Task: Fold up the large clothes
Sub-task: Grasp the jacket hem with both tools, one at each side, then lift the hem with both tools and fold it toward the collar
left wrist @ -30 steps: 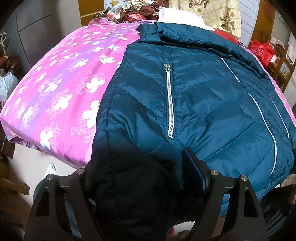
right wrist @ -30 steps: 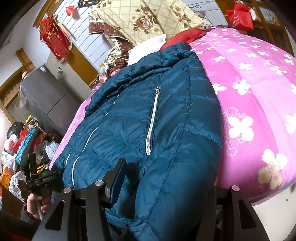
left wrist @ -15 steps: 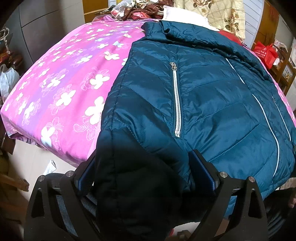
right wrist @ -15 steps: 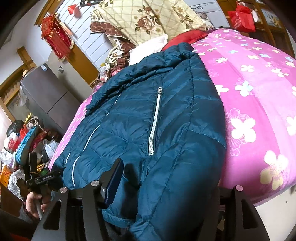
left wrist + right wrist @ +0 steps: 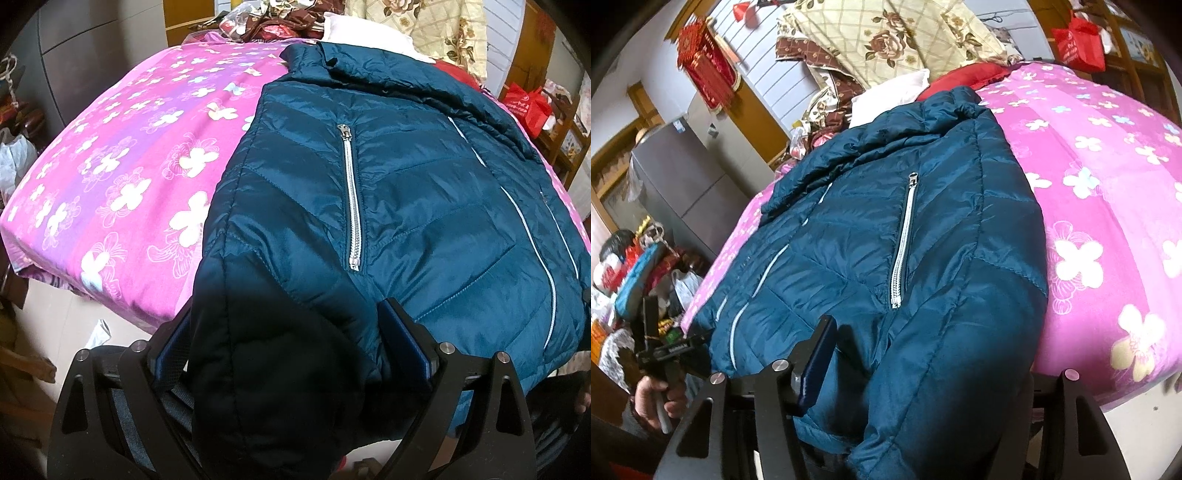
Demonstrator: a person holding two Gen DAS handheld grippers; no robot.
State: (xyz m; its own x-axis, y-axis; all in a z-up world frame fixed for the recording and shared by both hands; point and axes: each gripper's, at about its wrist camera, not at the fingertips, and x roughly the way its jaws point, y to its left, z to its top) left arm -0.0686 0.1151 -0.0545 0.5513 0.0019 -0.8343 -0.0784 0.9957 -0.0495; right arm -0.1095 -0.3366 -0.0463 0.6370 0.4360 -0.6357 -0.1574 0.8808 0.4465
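Teal jacket (image 5: 923,240) lay front-up on bed (image 5: 1108,177) with pink flowered cover, collar toward far pillows (image 5: 894,40). Silver pocket zip (image 5: 903,243) ran down chest. Near hem bulged between right gripper (image 5: 923,373) fingers; left finger (image 5: 818,363) touched fabric, right one hidden behind hem. Grip uncertain. At lower left, hand (image 5: 652,400) held left gripper (image 5: 670,345) at hem's other corner. Grey fridge (image 5: 676,177) stood behind.

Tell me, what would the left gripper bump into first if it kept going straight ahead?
Probably the puffy teal quilted jacket. Its hem already sits between the left gripper fingers, so it would push deeper into the padded fabric. The pink flowered bedspread lies underneath.
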